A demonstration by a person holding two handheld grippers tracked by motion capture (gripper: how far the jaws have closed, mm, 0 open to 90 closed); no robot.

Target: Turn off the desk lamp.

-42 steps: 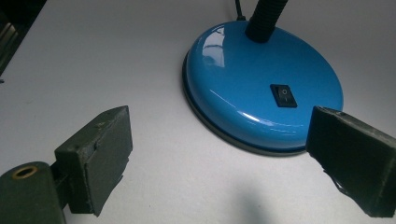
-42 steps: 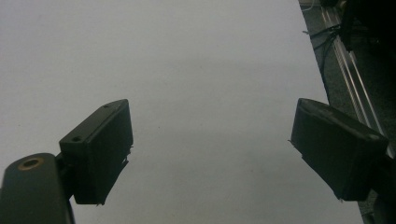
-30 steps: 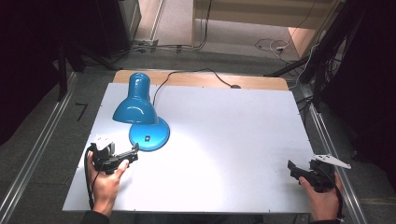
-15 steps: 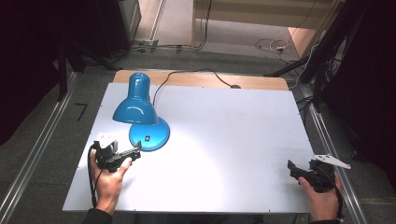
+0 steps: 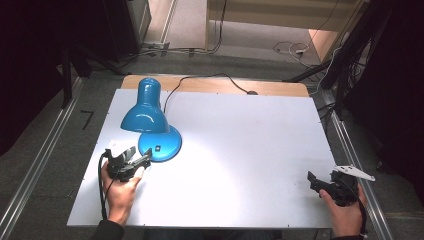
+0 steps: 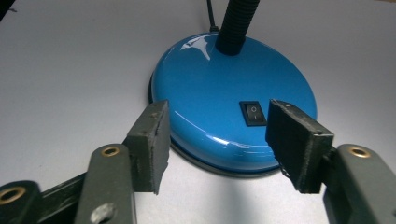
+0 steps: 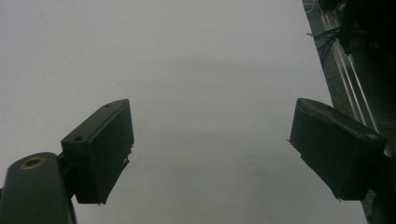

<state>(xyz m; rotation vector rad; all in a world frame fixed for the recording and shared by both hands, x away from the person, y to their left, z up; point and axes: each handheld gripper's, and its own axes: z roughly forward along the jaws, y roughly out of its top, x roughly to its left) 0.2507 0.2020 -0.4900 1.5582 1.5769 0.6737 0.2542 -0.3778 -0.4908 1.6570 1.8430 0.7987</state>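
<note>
Two grippers down at the near edge of the white worktop (image 5: 240, 150), one in each hand. At the near left, the left gripper (image 5: 142, 161), held just beside the round blue base (image 6: 233, 116) of a blue lamp (image 5: 150, 120). Fingers (image 6: 152, 140) just been closing, now half spread, with the near rim of the base between them but not pinched; a small gap on each side. On top of the base, a little black switch (image 6: 254, 113), close to the right-hand finger in the left gripper view. Rising from the far part of the base, a black bendy neck (image 6: 236, 23). Lamp standing on the left half of the worktop, with its blue shade (image 5: 146, 107) leaning toward the far left over the base. From the lamp, a black cord (image 5: 210, 80) running to the far edge, across a strip of bare wood (image 5: 225, 86). At the near right corner, well apart from the lamp, the right gripper (image 5: 315, 181), with a grey three-cornered plate (image 5: 354, 172) on top. Fingers (image 7: 100, 149) spread wide there, holding nothing, just plain white worktop in between.
</note>
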